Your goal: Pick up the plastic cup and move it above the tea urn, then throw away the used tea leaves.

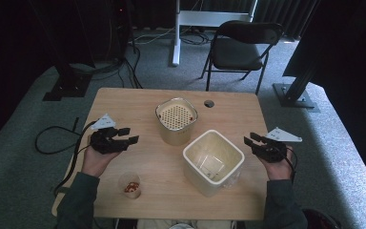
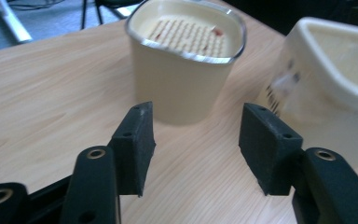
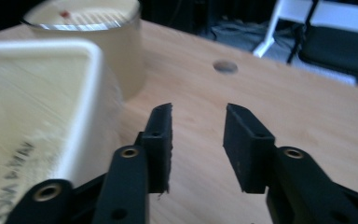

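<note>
Containers sit between the two grippers at the middle of the high view: a cream round-cornered tub with a perforated insert (image 1: pixel 176 120) stands just above centre, and a larger cream square plastic bin (image 1: pixel 213 161) stands right of centre, just below and to the right of the tub, the two close together; whether they touch I cannot tell. Red specks lie on the tub's perforated surface.

Left of centre, the left gripper (image 1: pixel 126 136) is held above the light wooden table (image 1: pixel 124 102), its jaws spread apart and holding nothing, pointing right toward the tub. In the left gripper view the tub (image 2: pixel 186 60) fills the upper middle beyond the gap between the jaws, with the bin (image 2: pixel 335 70) at the upper right.

At the right of the high view, the right gripper (image 1: pixel 251 139) is likewise released, jaws parted and empty, aimed left, near the bin's right side but apart from it. In the right gripper view the bin (image 3: pixel 37 121) takes up the left side.

A small clear cup holding red pieces (image 1: pixel 130 184) stands at the lower left of the table, near the left forearm. A dark folding chair (image 1: pixel 240 45) stands beyond the table at the top.
</note>
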A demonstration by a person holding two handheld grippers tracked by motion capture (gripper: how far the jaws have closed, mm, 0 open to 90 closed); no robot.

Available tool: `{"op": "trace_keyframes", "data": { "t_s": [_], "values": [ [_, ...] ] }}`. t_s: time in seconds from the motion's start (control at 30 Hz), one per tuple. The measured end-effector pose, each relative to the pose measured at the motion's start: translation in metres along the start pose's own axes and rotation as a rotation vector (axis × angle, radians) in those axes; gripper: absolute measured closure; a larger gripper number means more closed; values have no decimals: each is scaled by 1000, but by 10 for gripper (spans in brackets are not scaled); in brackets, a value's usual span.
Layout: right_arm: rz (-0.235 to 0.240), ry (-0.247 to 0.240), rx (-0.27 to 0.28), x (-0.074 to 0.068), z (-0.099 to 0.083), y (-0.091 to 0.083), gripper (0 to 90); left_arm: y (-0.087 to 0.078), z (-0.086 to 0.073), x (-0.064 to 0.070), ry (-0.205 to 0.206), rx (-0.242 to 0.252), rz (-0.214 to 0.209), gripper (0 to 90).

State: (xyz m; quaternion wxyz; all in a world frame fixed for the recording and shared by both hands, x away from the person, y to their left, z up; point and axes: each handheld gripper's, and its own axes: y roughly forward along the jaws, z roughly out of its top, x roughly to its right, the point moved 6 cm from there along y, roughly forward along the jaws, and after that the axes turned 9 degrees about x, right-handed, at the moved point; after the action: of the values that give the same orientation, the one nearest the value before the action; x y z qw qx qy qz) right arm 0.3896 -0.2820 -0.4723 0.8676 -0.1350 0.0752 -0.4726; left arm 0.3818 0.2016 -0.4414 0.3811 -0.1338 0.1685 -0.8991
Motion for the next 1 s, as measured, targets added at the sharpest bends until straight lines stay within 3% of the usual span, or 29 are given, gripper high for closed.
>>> {"op": "trace_keyframes", "data": {
  "t_s": [0.17, 0.3, 0.37, 0.4, 0.47, 0.63, 0.73, 1.0],
  "values": [
    [-60, 0, -68, 6, -31, 6, 521, -21, -20, -6, 8, 17, 51, 424],
    [-77, 20, -100, 9, -46, 11, 502, -30, -34, -8, 8, 33, 72, 409],
    [-79, 25, -101, 10, -48, 11, 502, -30, -34, -8, 8, 33, 72, 404],
    [-81, 29, -113, 11, -52, 13, 494, -36, -45, -8, -6, 60, 76, 395],
    [-88, 19, -121, 10, -55, 14, 494, -40, -52, -8, -20, 85, 80, 390],
    [-90, 21, -130, 11, -59, 15, 489, -44, -57, -9, -35, 101, 88, 375],
    [-101, 35, -133, 13, -64, 13, 476, -54, -65, -6, -52, 148, 91, 350],
    [-114, 26, -162, 12, -71, 17, 458, -63, -87, 12, -40, 175, 71, 287]
  ]
}}
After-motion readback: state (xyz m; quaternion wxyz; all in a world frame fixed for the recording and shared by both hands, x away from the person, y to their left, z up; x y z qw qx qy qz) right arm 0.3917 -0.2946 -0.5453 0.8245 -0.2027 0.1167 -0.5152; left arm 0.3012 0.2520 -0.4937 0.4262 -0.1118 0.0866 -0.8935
